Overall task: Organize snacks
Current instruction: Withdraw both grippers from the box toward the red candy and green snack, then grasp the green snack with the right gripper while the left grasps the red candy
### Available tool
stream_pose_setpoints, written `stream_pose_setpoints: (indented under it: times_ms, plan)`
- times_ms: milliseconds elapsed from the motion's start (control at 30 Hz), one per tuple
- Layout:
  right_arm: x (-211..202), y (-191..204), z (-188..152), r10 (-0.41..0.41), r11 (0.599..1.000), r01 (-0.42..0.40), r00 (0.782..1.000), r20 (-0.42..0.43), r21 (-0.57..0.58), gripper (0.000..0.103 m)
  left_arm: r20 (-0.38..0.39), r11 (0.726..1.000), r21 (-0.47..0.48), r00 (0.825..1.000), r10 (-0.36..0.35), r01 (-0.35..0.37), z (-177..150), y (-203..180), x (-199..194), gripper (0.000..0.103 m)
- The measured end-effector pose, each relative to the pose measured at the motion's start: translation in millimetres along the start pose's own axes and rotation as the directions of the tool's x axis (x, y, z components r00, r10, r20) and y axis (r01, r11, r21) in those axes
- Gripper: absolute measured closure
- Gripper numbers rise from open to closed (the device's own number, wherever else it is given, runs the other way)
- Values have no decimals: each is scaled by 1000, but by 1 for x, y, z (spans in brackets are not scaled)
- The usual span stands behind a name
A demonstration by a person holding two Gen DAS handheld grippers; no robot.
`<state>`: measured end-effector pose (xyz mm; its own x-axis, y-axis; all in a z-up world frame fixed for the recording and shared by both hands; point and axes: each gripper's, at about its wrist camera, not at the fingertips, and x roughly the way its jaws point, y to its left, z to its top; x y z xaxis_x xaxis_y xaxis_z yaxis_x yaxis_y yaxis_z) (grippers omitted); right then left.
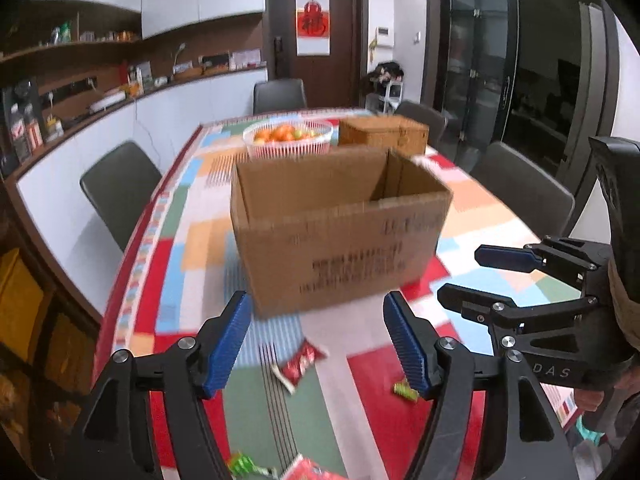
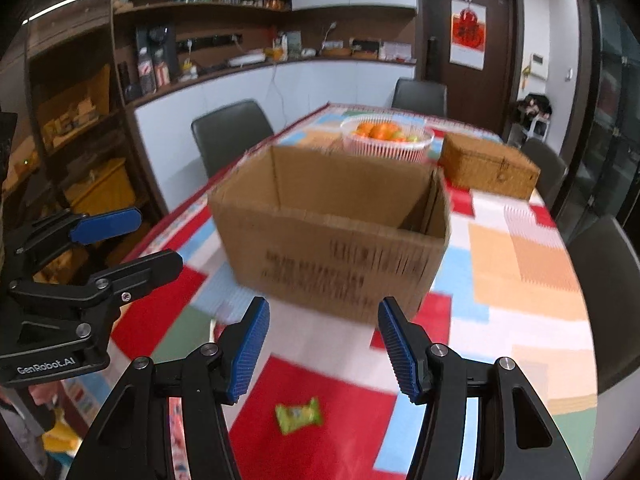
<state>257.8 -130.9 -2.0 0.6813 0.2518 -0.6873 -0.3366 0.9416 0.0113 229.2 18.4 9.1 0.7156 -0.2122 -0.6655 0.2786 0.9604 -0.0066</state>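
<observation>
Open carton [image 1: 340, 232], seemingly empty inside.

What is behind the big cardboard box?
Behind the cardboard box stand a white basket of oranges and a woven box. The cardboard box hides the basket's bottom and the table between them.

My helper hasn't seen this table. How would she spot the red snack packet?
Find the open cardboard box on the patchwork tablecloth. The red packet lies flat just in front of it. The wrappers nearby are green; this one is red with white ends.
</observation>
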Motion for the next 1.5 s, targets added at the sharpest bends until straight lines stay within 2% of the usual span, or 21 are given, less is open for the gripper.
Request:
stream_pose_setpoints:
  times_ms: [400, 667, 767, 900, 1200, 1233, 1300, 1500]
  plan:
    - [37, 1, -52, 35, 999, -33, 980, -195, 12, 45, -155, 999, -23, 988, 23, -26, -56, -1, 23, 35]
    - [63, -4, -74, 70, 997, -54, 952, -300, 59, 46, -237, 999, -20, 971, 21, -26, -79, -4, 39, 34]
    - [71, -7, -80, 88, 995, -65, 941, -328, 80, 51, -257, 999, -23, 966, 16, -23, -83, -4, 43, 34]
    - [79, -6, -85, 103, 993, -78, 933, -344, 85, 52, -272, 999, -32, 962, 13, -23, -85, -2, 48, 34]
    - [99, 0, -89, 107, 994, -87, 919, -379, 68, 63, -293, 999, -43, 956, 19, -33, -88, 4, 58, 34]
    - [100, 1, -89, 106, 994, -88, 919, -380, 65, 64, -297, 998, -44, 955, 20, -34, -88, 5, 60, 34]
    - [101, 3, -89, 97, 995, -85, 922, -375, 48, 71, -303, 998, -47, 953, 18, -34, -89, 7, 62, 34]
    - [105, 11, -87, 97, 995, -102, 925, -368, 6, 78, -308, 998, -49, 951, 20, -37, -88, 14, 72, 34]
